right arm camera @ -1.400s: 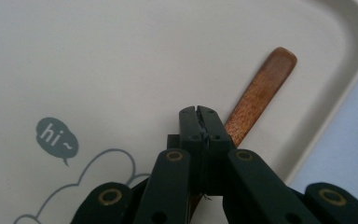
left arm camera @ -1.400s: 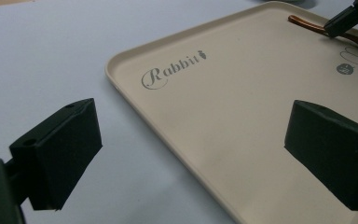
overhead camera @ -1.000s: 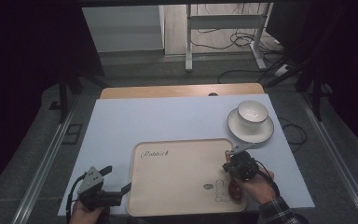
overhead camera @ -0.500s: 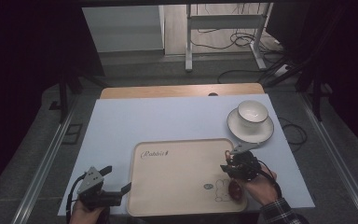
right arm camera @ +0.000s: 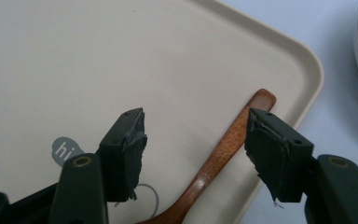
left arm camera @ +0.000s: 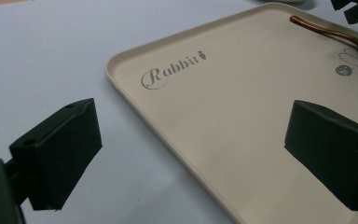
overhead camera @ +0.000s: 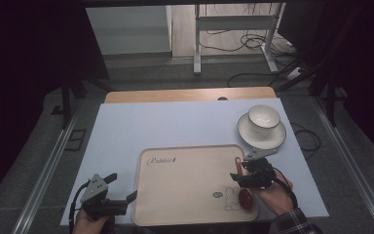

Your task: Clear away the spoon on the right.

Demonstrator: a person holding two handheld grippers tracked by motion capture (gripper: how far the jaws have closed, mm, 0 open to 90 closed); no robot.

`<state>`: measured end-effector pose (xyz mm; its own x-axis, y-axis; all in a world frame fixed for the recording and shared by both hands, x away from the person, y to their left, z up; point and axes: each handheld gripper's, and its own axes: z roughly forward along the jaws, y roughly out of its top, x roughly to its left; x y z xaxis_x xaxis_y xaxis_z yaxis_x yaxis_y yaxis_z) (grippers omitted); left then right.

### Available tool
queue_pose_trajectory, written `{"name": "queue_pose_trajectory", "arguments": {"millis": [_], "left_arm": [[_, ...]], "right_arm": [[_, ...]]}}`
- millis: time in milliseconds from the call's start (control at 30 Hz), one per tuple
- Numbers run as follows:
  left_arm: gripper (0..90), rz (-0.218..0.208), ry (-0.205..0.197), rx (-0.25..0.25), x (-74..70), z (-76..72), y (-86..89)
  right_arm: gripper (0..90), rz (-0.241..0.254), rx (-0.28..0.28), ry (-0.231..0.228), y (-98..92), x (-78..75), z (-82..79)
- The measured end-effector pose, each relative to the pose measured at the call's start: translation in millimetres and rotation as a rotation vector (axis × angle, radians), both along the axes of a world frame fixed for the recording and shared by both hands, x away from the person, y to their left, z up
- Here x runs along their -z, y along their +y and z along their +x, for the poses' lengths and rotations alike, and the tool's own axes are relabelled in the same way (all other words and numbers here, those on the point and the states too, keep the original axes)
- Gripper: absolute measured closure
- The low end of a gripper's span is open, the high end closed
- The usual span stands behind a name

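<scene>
Dim room, cables on the floor behind; pale blue worktop (overhead camera: 175,126) with a wooden strip along the far edge.

Right hand-held gripper (overhead camera: 246,174) hovers over the tray's right edge. Jaws have just been opening and now stand apart, released. The spoon (right arm camera: 223,149) lies between them in the right gripper view, pads clear of it on both sides. Spoon is wooden and rests on the tray (overhead camera: 185,195) close to its right rim, handle tip toward the far right corner, bowl end (overhead camera: 245,198) near the front by the rabbit drawing.

Left hand-held gripper (overhead camera: 121,195) sits at the tray's left front corner, jaws wide, nothing between them. In the left gripper view one jaw is over the worktop and the other over the tray, with the rim (left arm camera: 121,88) running between.

Tray is beige, printed "Rabbit" (overhead camera: 161,160) at far left.

Bowl (overhead camera: 263,117) stands on a saucer (overhead camera: 275,139) beyond the tray's far right corner, just beside the right hand-held gripper.
</scene>
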<state>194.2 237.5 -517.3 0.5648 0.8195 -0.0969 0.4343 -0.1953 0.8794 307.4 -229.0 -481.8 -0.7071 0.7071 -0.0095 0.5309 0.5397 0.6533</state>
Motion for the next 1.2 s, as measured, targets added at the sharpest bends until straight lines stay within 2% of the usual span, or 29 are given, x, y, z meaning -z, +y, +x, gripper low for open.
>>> {"name": "queue_pose_trajectory", "arguments": {"millis": [833, 1200], "left_arm": [[3.5, 0.000, 0.000, 0.002, 0.1, 0.2, 0.2], [3.5, -0.007, 0.001, 0.001, 0.2, 0.4, 0.4]], "right_arm": [[16.1, 0.056, 0.035, -0.092, -19.1, -17.2, -14.3], [10.3, 0.043, 0.039, -0.135, -24.0, -19.1, -23.5]]}}
